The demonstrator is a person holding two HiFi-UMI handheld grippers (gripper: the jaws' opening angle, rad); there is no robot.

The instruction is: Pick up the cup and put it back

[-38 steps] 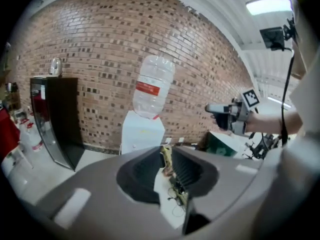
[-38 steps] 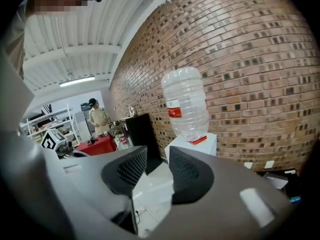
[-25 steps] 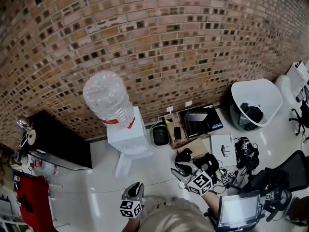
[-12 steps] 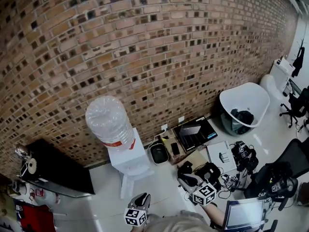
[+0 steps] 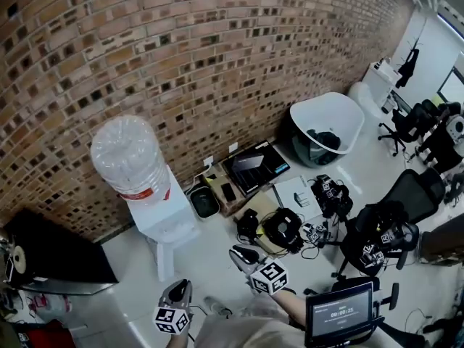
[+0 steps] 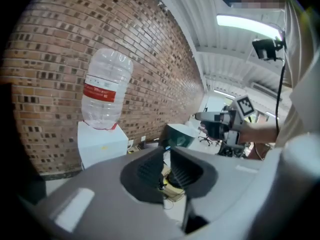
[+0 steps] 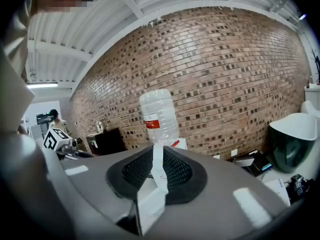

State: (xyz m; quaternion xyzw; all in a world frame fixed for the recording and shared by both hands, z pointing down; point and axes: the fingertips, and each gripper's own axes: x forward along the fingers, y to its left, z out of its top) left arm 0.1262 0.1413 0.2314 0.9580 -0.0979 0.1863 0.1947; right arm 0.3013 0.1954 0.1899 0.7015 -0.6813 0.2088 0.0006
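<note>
A: Surface?
B: Pale glossy floor (image 5: 130, 267). Clock is read from the person at the foot of the head view. A brick wall (image 5: 217, 49) fills everything beyond, ten through one.

A: Fixtures?
B: White water dispenser (image 5: 165, 220) at eleven, against the wall, with a clear upturned bottle (image 5: 129, 154) with a red label on top. Black cabinet (image 5: 54, 256) at ten. White-rimmed dark tub (image 5: 326, 122) at one, something dark inside.

A: Floor litter?
B: Open black case (image 5: 254, 167) at twelve by the wall foot, with a small dark bin (image 5: 204, 201) just beside it. Black gear and cables (image 5: 290, 227) lie in a tangle at one. Black office chairs (image 5: 402, 194) at two. Lit screen (image 5: 341, 316) at three.

A: Grippers?
B: Left gripper (image 5: 180, 287) is at eleven, close in. Its fingers (image 6: 149, 172) are drawn together and empty. Right gripper (image 5: 239, 253) is at twelve. Its fingers (image 7: 136, 170) have just been closing to a thin slit, nothing held.

A: Cup?
B: Can't make one out in any view.
</note>
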